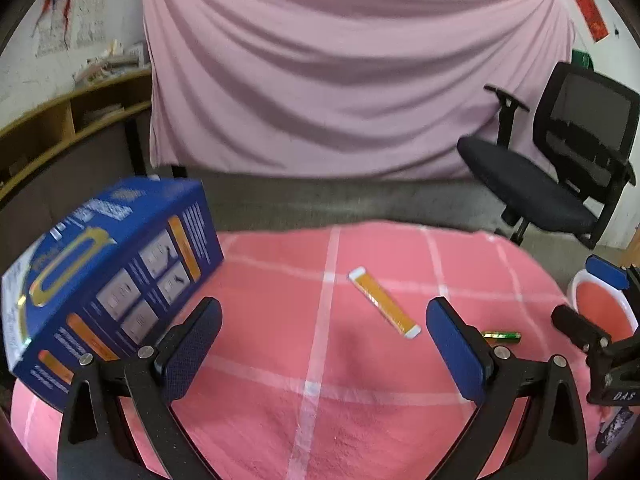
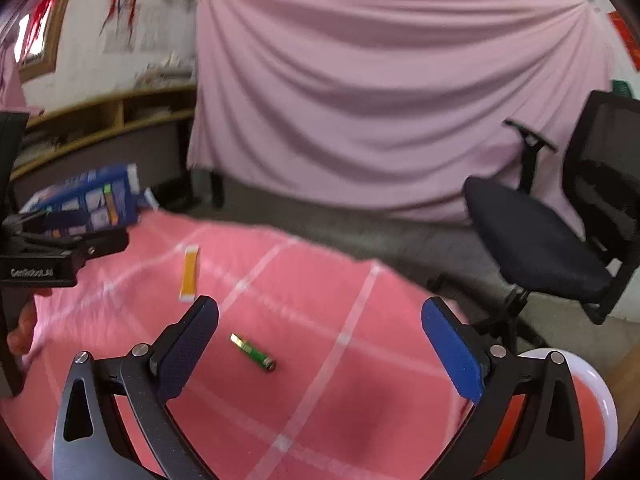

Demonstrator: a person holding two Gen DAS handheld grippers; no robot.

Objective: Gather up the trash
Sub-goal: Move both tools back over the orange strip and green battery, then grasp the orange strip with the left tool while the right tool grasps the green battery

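Battery, green with gold end, cylindrical: lies on the pink checked tablecloth directly ahead of the right gripper, inside the span of its two fingers and somewhat toward the left one. Long axis runs diagonally, from far-left to near-right, so it sits askew to the line between the pads; a wrist turn looks needed before closing across its narrow side. In the left wrist view the same battery shows only partly, tucked behind the right finger of the left gripper, off to that side.

Sachet, orange with white ends: flat stick packet, lying further out on the cloth, ahead of the left gripper and between its fingers, long axis diagonal from far-left to near-right. Left hand is the nearer for this item; right hand the nearer for the battery.

Grippers, both: jaws spread wide, nothing held in either.

Carton, blue printed: stands tilted at the left edge of the table, just beside the left gripper's left finger; whether they touch cannot be told.

Bin, white-rimmed with red inside: presumably the trash receptacle, low at the right of the table, beside the right gripper.

Office chair, black: beyond the table, well apart.
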